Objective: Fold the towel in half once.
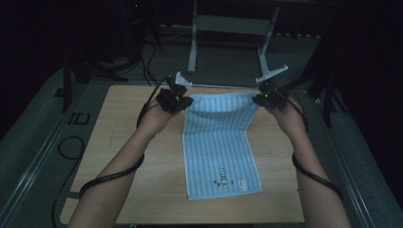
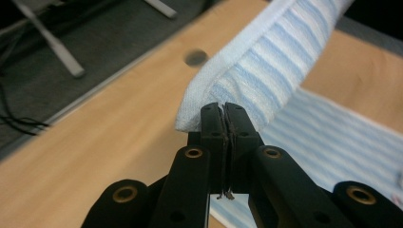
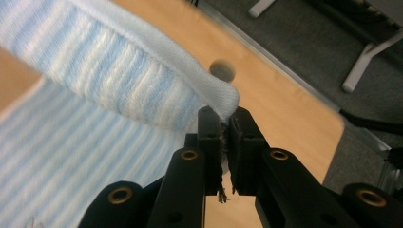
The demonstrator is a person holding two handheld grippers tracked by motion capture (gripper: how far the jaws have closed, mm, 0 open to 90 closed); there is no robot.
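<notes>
Left hand-held gripper (image 1: 183, 100): clenched on towel (image 1: 219, 147), far-left corner. Right hand-held gripper (image 1: 262, 99): clenched on far-right corner. Towel: blue-striped, far edge lifted off desk (image 1: 123, 142), near part flat at desk centre. Cables (image 1: 66, 147) left of desk.

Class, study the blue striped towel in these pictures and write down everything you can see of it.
The towel is pale blue with thin white stripes along its length, soft terry by the look, with a plain hemmed edge. A small embroidered figure and a white label sit near its near end. That end lies flat on the wooden table. The far end is lifted and sags between its two corners, one pinched in the left tool, the other in the right tool.
</notes>
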